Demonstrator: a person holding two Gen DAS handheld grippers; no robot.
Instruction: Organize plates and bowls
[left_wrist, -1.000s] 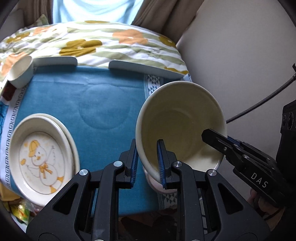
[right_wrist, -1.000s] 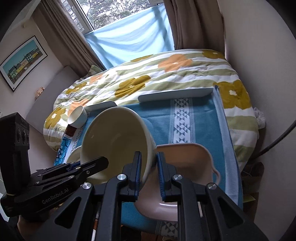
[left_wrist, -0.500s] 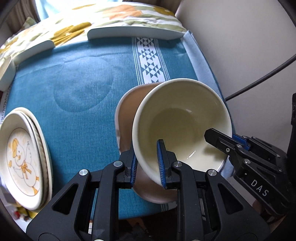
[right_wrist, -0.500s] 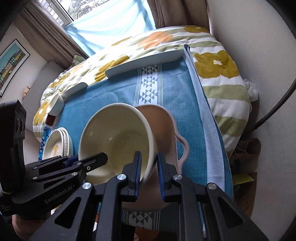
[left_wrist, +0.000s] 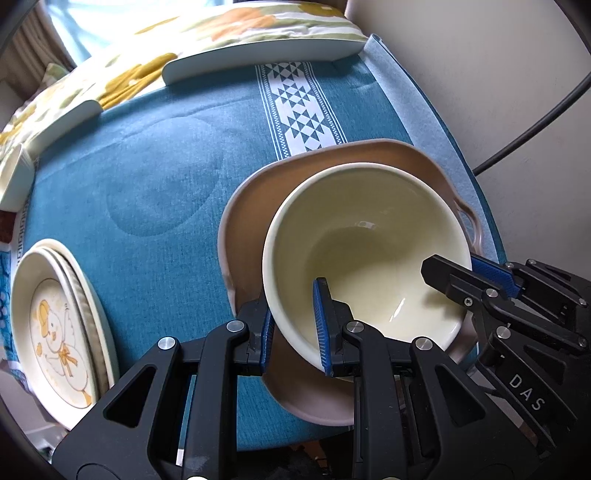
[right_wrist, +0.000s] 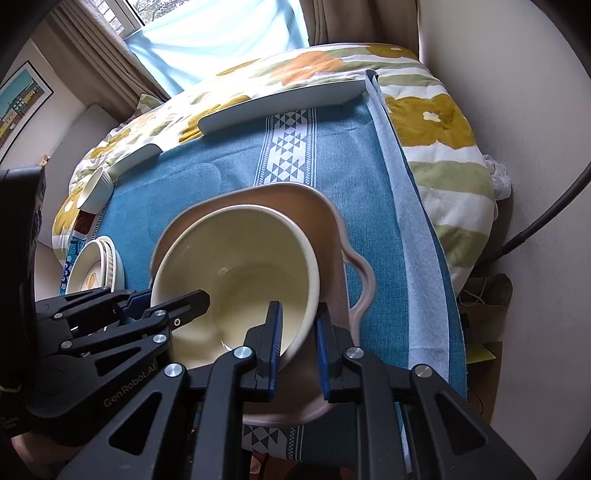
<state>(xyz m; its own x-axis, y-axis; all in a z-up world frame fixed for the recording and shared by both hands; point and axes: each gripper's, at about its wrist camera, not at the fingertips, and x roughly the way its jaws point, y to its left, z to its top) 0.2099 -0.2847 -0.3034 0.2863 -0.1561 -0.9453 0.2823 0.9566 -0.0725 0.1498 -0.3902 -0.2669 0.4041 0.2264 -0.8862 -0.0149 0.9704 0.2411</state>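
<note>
Cream bowl (left_wrist: 369, 236) inside pink handled dish (left_wrist: 251, 218) | both hand-held grippers clamp bowl rim

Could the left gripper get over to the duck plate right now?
Probably not yet: the left gripper is clamped on the cream bowl's rim, as is the right gripper. Once it lets go, bare tablecloth leads to the duck plate.

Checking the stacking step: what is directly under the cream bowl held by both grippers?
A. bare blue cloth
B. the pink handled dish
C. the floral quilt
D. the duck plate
B: the cream bowl, gripped at its rim by the left gripper and right gripper, sits inside the pink handled dish.
</note>
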